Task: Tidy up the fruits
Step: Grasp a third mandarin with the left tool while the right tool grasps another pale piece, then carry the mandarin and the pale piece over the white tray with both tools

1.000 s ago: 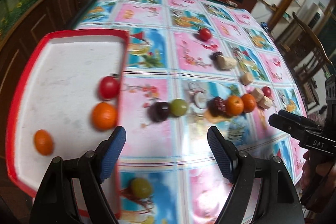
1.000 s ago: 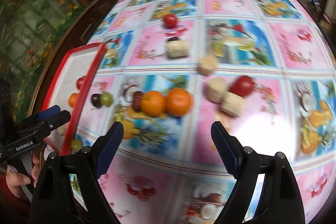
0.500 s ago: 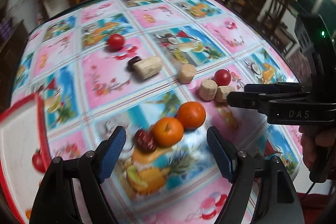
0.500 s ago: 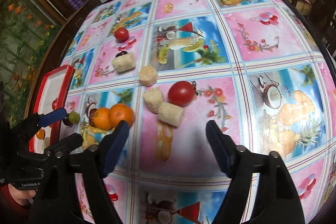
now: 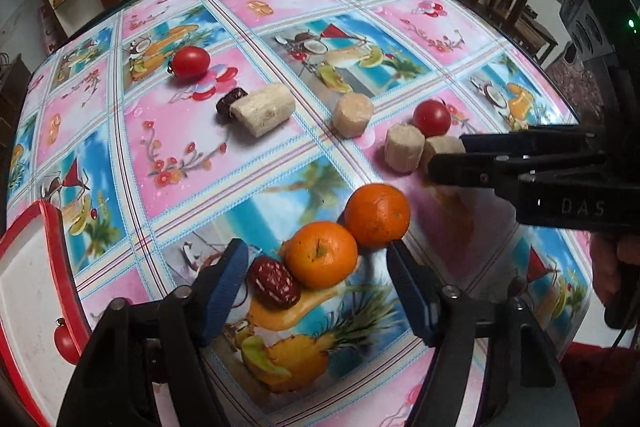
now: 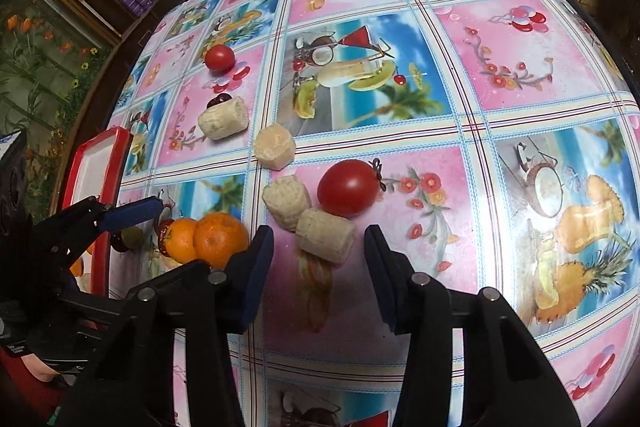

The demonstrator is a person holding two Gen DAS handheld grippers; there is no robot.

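At nine o'clock in the left wrist view, the red-rimmed tray [image 5: 24, 247] is waiting, with a small red fruit [image 5: 66, 343] lying near its inner edge. The left gripper [image 5: 316, 291] is pointing steeply down over a cluster at six o'clock: a red date [image 5: 274, 287] and the near orange [image 5: 322, 253] are sitting between its blue pads, and the far orange [image 5: 378, 215] is resting against the right pad's tip. Its jaws have just been closing, yet they are standing apart and pressing on nothing that I can make out.

Toward three o'clock, the right gripper [image 6: 318, 267] is coming down on a pale sugarcane piece [image 6: 326, 235], which is lying ahead of its tips, beside a second piece [image 6: 286, 201] and a cherry tomato [image 6: 348, 193]. Its jaws have also just been closing, and they are not clamping the piece; whether it is truly between the pads is hard to judge through the fisheye.

The risks are crowding and rolling. The left pads are bracketing two fruits, so closing further may squeeze the date out sideways or nudge the far orange away across the slick tablecloth [image 5: 180, 147]. The right pads may bump the tomato, which could roll toward the table edge.
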